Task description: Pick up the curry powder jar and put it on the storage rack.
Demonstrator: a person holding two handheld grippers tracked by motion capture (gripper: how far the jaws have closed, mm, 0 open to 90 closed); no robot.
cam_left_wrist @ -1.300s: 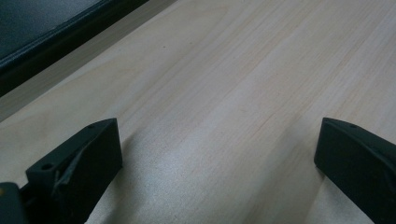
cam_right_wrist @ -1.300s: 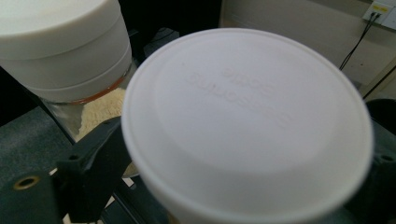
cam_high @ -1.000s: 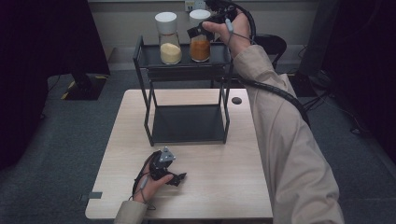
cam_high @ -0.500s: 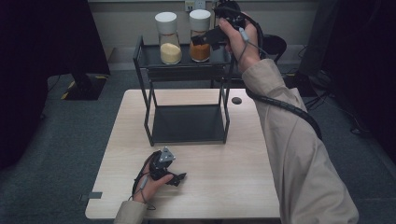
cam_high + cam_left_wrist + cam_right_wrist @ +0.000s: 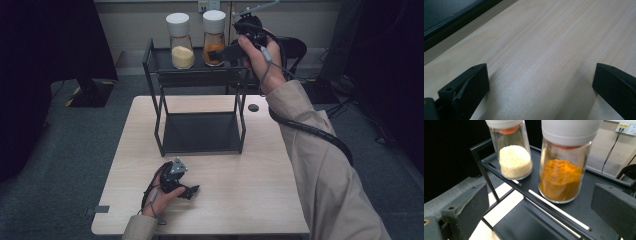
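Note:
Two white-capped glass jars stand on the top shelf of a black wire rack [image 5: 200,77]: one with pale grains [image 5: 181,47] [image 5: 515,161] and, to its right, one with orange powder [image 5: 214,45] [image 5: 560,178]. My right gripper [image 5: 227,51] hovers at the shelf's right end, just short of the orange jar. Its jaws have just been opening and now stand open, with nothing between the fingers [image 5: 469,205]. My left gripper [image 5: 192,191] [image 5: 539,75] rests open on the wooden table [image 5: 260,200], in front of the rack, holding nothing.
The rack's lower shelf [image 5: 200,132] is bare. A small black round cap [image 5: 253,107] sits in the table right of the rack. A dark chair [image 5: 295,47] stands behind the right hand, and a black stand base [image 5: 90,92] is on the floor to the left.
The right gripper has let go of the orange jar and drawn back down and to the right. The jar stays on the top shelf. The left hand has not moved.

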